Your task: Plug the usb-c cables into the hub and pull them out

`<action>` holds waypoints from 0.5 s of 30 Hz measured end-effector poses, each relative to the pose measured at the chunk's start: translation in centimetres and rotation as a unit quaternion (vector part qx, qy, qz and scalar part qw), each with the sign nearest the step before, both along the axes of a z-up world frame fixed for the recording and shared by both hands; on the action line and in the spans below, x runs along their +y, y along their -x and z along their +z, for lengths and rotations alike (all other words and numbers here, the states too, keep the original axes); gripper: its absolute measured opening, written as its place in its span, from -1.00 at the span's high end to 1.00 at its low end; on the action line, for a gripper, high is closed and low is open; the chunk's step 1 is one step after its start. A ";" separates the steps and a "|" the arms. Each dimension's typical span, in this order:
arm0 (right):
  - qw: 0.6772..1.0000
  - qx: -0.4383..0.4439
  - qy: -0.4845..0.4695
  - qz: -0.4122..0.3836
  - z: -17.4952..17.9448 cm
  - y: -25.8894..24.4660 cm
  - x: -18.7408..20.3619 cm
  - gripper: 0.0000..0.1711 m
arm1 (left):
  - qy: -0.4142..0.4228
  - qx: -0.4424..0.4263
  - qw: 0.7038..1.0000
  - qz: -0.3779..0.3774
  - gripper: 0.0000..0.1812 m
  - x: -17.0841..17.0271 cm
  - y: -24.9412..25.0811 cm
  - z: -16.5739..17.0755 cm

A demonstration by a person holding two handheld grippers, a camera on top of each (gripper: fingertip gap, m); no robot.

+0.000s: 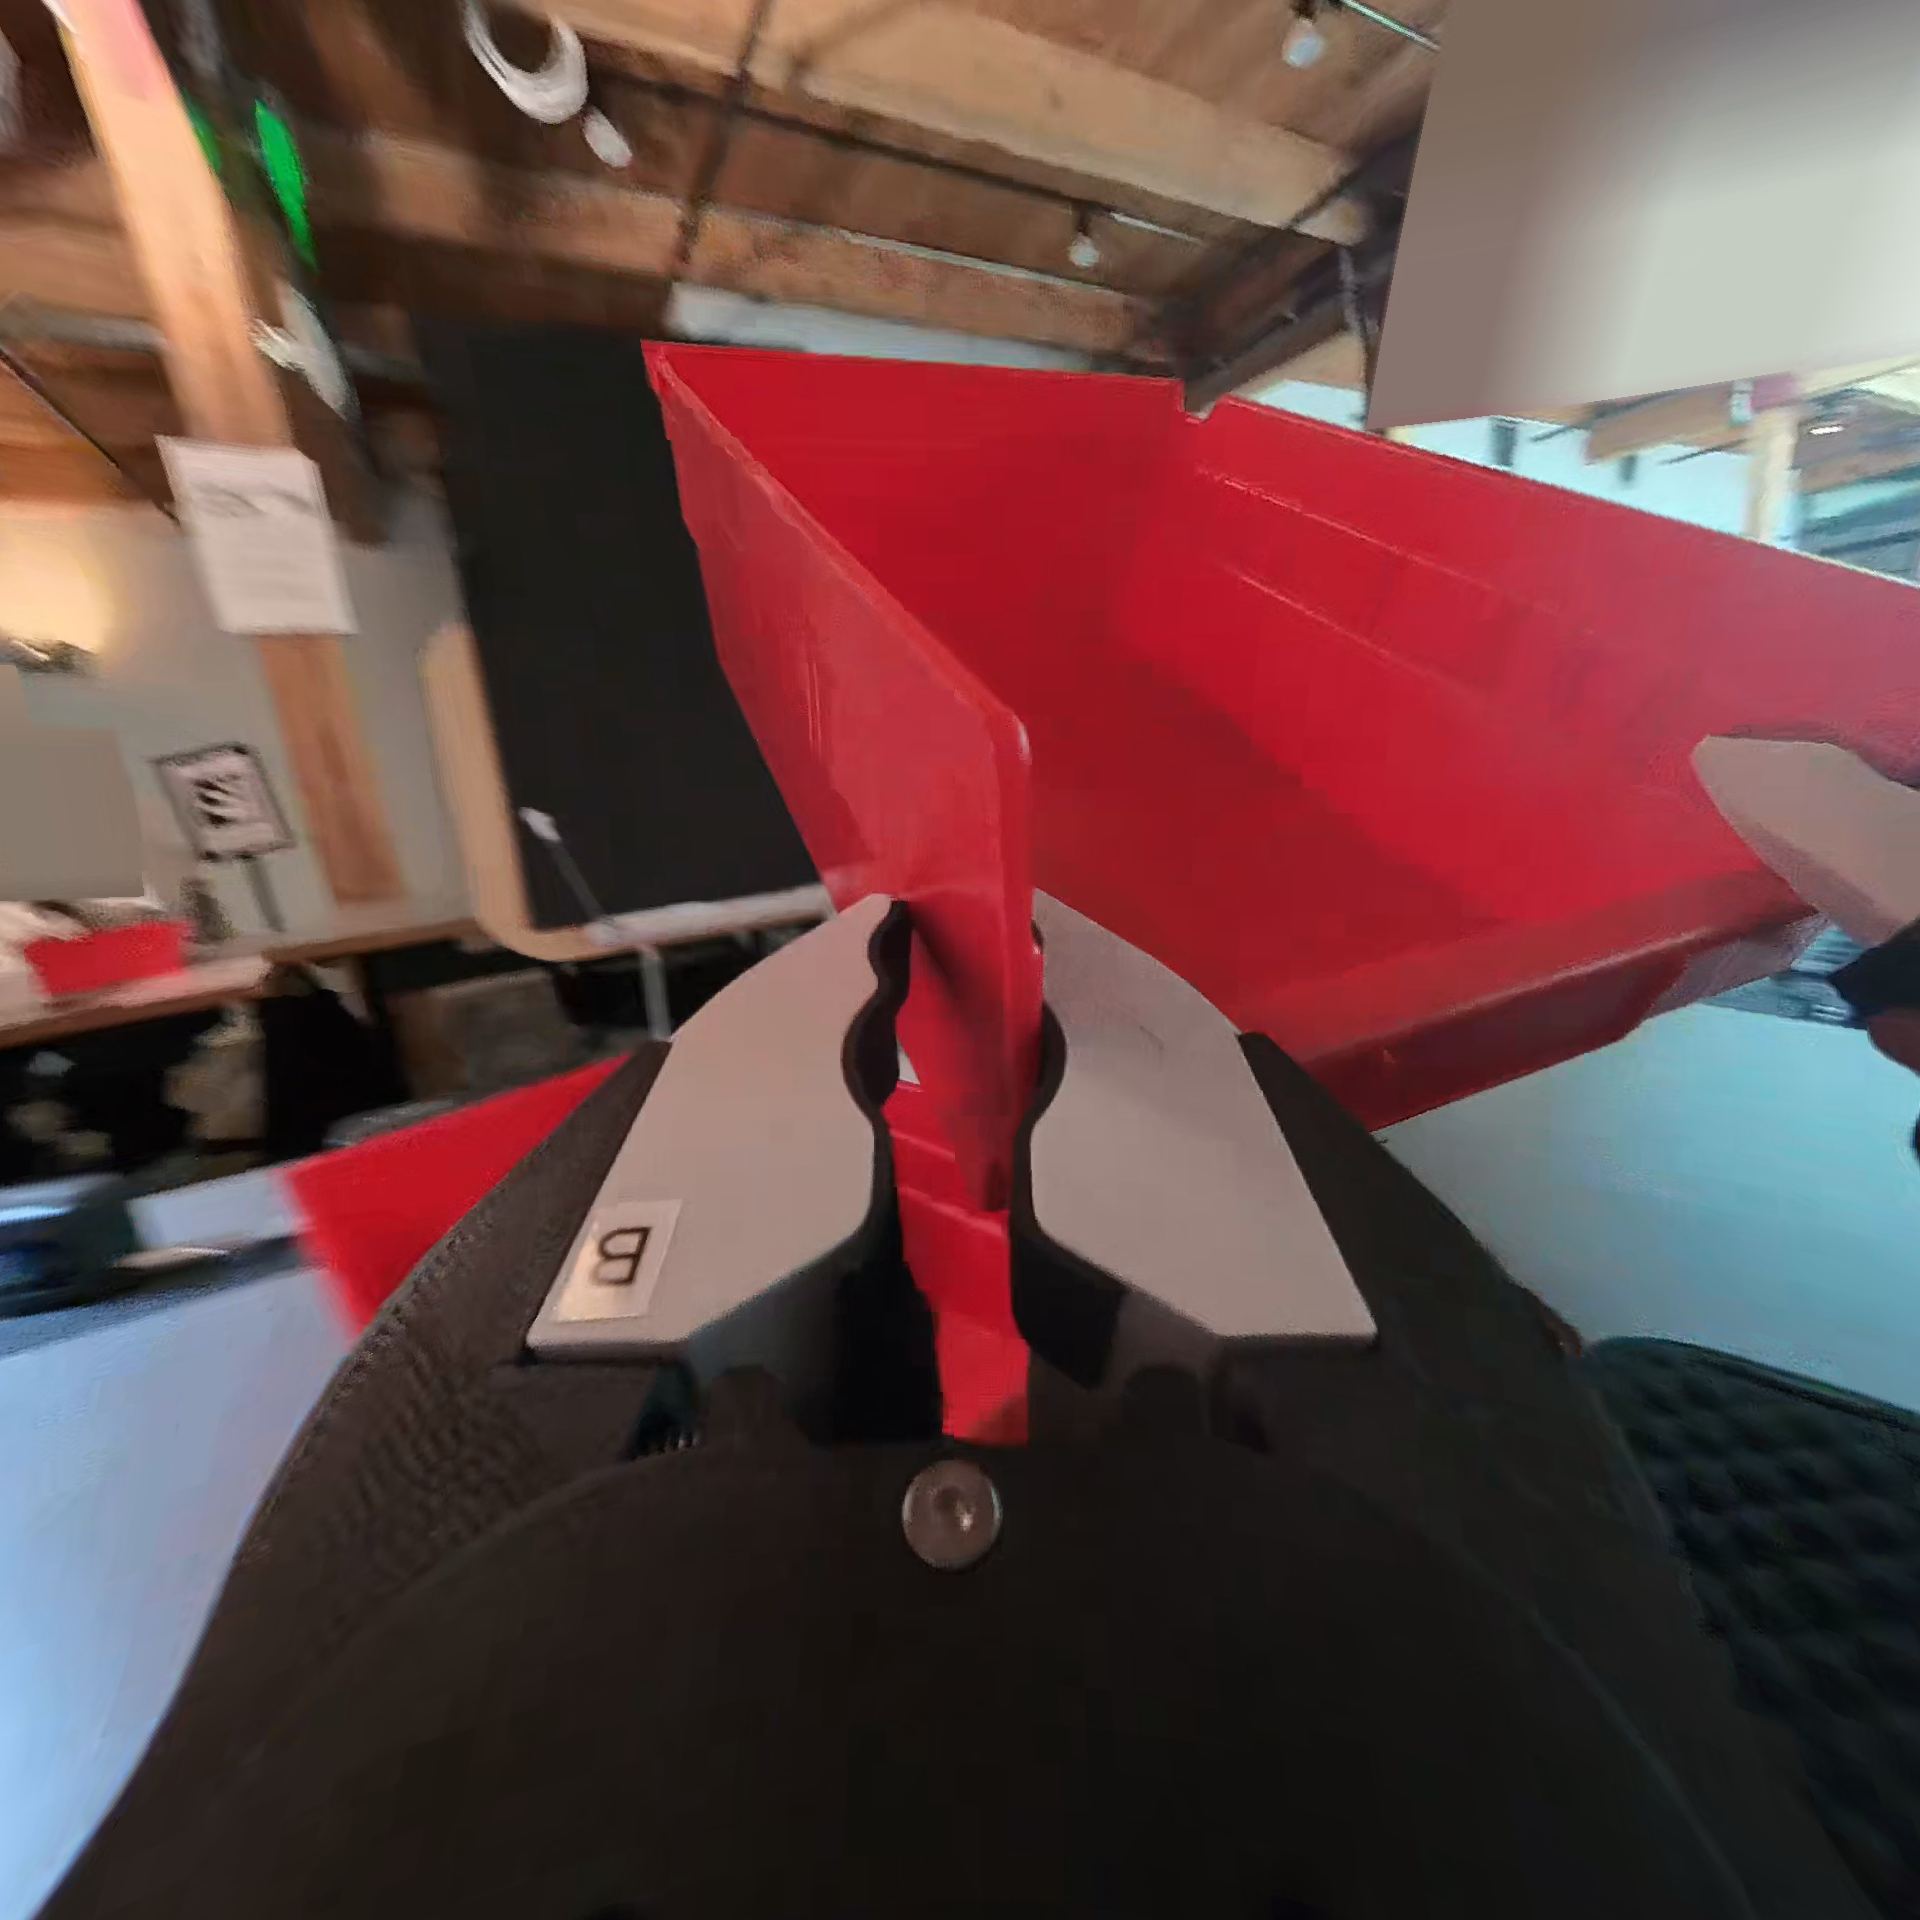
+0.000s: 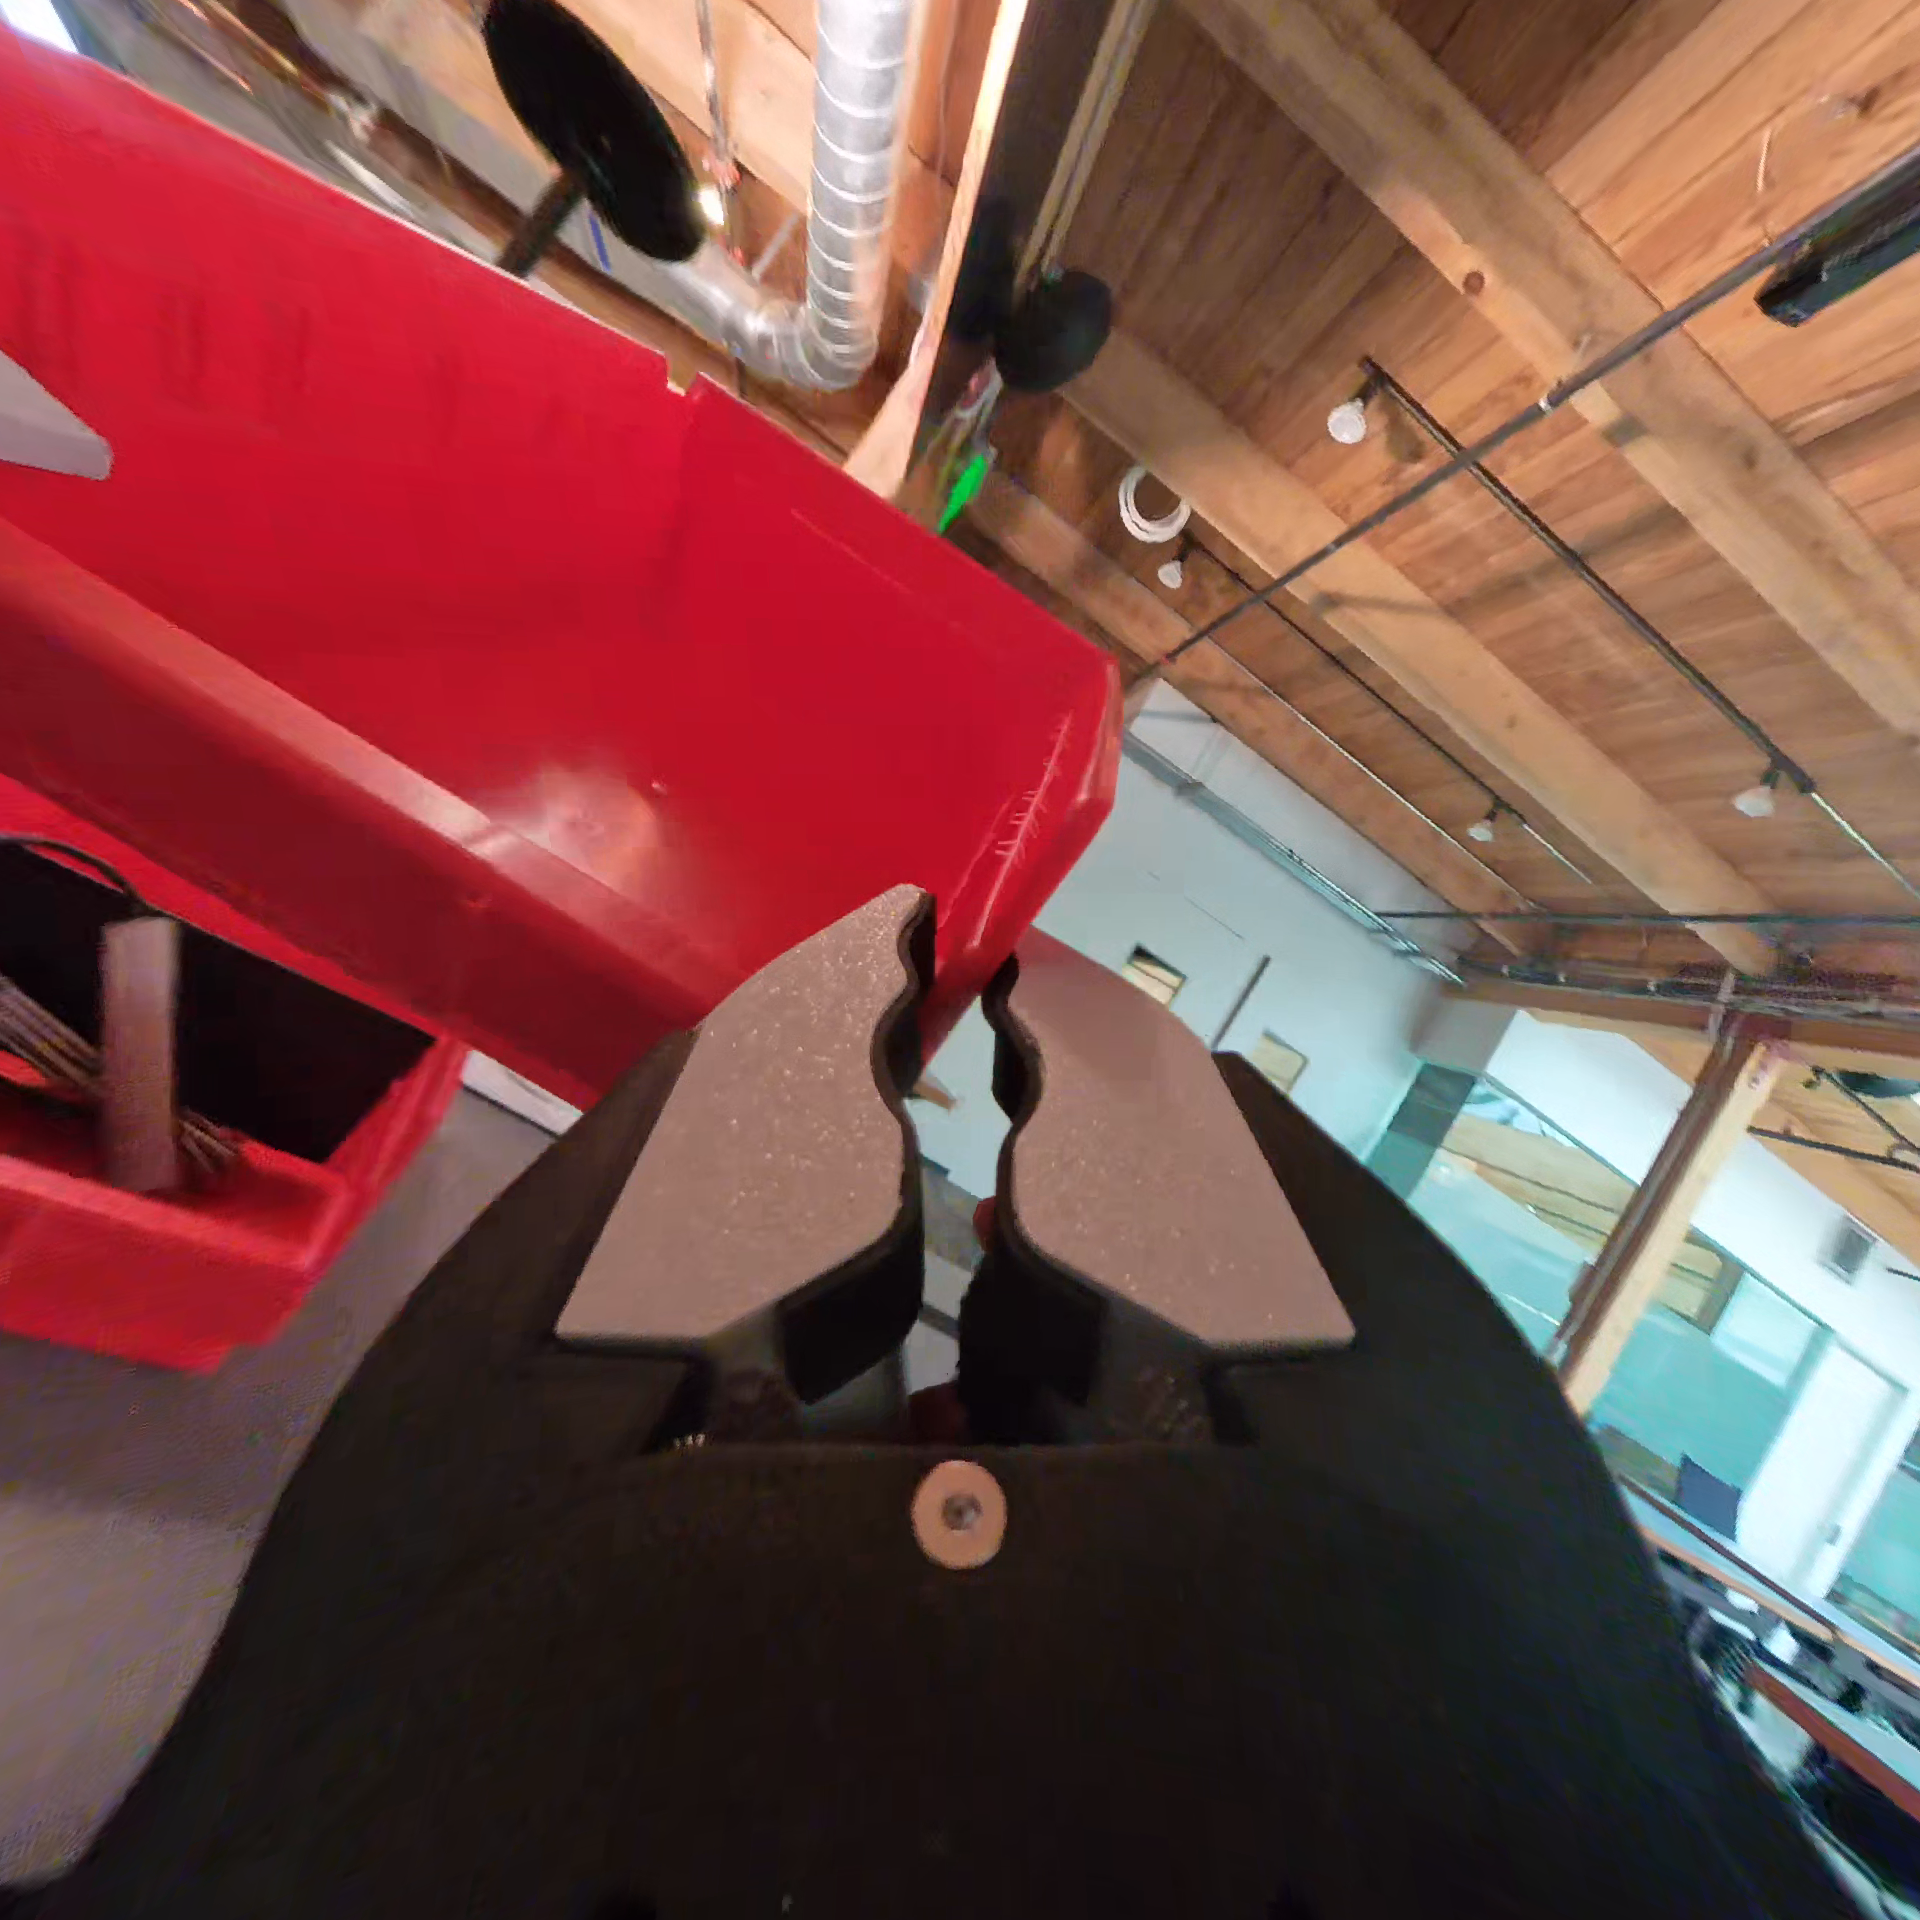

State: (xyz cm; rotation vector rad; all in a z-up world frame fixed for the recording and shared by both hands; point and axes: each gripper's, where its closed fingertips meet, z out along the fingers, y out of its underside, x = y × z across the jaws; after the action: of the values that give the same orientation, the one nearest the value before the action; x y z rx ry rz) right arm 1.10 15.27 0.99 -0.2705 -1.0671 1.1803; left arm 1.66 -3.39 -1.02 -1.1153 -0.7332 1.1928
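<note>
Gripping a glossy red plastic bin (image 1: 1299, 727), both grippers' notched jaws clamp its rims.

L tongs (image 1: 961, 997) clamped on red bin (image 1: 1299, 727) wall

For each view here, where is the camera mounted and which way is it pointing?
Left wrist view: sits on the left tool, tilted up toward the wooden ceiling; its fingers clamp the red bin wall.
Right wrist view: sits on the right tool, tilted steeply up at the ceiling beams; its fingers pinch the bin's rim.
Shared: the same red bin, gripped from opposite ends.
</note>
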 end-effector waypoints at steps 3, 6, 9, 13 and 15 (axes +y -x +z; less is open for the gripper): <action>0.998 -0.036 0.020 -0.055 -1.2 2.2 6.1 0.96 | -0.033 -0.102 0.992 -0.072 0.80 6.5 4.3 -3.2; 0.989 -0.124 0.026 -0.078 -4.0 5.2 10.4 0.96 | -0.024 -0.199 0.974 -0.106 0.79 11.2 7.7 -6.6; 0.981 -0.177 0.024 -0.081 -7.4 7.2 12.8 0.96 | -0.003 -0.255 0.960 -0.114 0.79 13.6 9.6 -9.7; 0.972 -0.217 0.031 -0.086 -10.8 8.9 13.9 0.95 | 0.015 -0.301 0.946 -0.119 0.77 14.8 11.1 -12.7; 0.967 -0.238 0.036 -0.083 -12.0 9.4 14.0 0.94 | 0.011 -0.328 0.935 -0.134 0.75 14.9 11.3 -13.8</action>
State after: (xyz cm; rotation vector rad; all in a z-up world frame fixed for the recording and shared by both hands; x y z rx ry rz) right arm -8.30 29.23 -10.98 -0.7138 -1.3873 1.0259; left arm -9.64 11.54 -14.80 -1.6002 -1.0282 0.5852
